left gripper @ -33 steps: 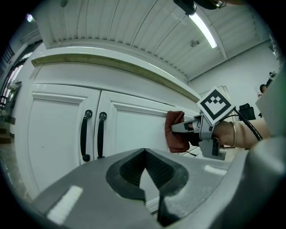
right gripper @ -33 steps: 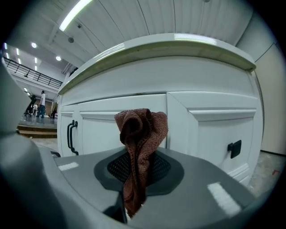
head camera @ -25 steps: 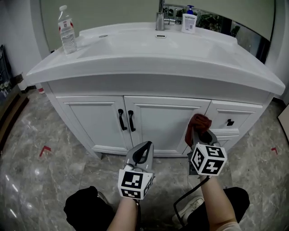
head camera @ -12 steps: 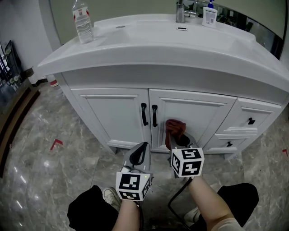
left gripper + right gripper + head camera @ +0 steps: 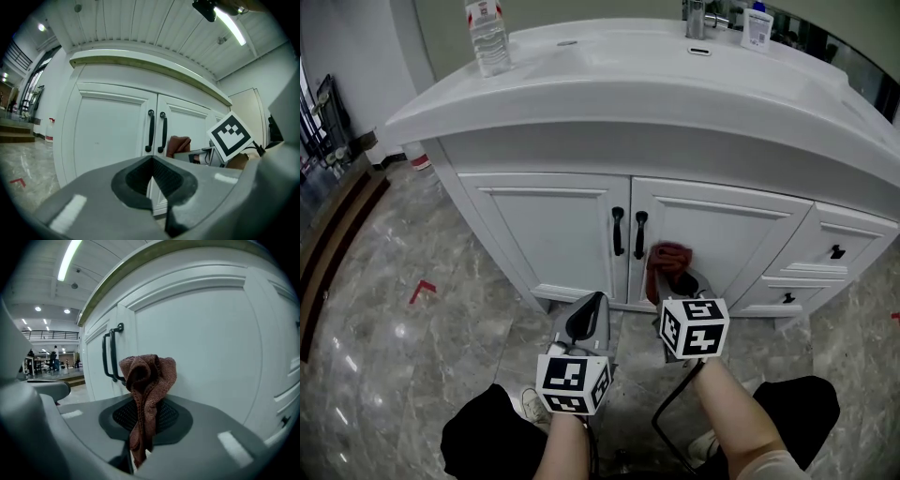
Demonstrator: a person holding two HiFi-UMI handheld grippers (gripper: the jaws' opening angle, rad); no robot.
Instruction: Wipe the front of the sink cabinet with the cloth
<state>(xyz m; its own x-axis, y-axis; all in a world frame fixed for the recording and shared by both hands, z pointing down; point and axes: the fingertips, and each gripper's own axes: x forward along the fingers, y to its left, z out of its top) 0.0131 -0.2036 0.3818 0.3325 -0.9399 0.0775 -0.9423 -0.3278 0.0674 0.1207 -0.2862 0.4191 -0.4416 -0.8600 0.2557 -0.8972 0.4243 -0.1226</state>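
The right tool (image 5: 146, 430) pinches the reddish cloth (image 5: 147, 378). The cloth's bunched top stands just ahead of the jaws at the cabinet door (image 5: 727, 234), right of the black handles (image 5: 630, 232). Whether it touches the panel is hard to tell. The left tool (image 5: 152, 176), beside the right one, is pressed together and empty. A bottle (image 5: 490, 37) on the worktop (image 5: 609, 103) is cut off at its top.

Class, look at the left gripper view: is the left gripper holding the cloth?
No, the left gripper is shut on nothing; the cloth is clamped in the right gripper.
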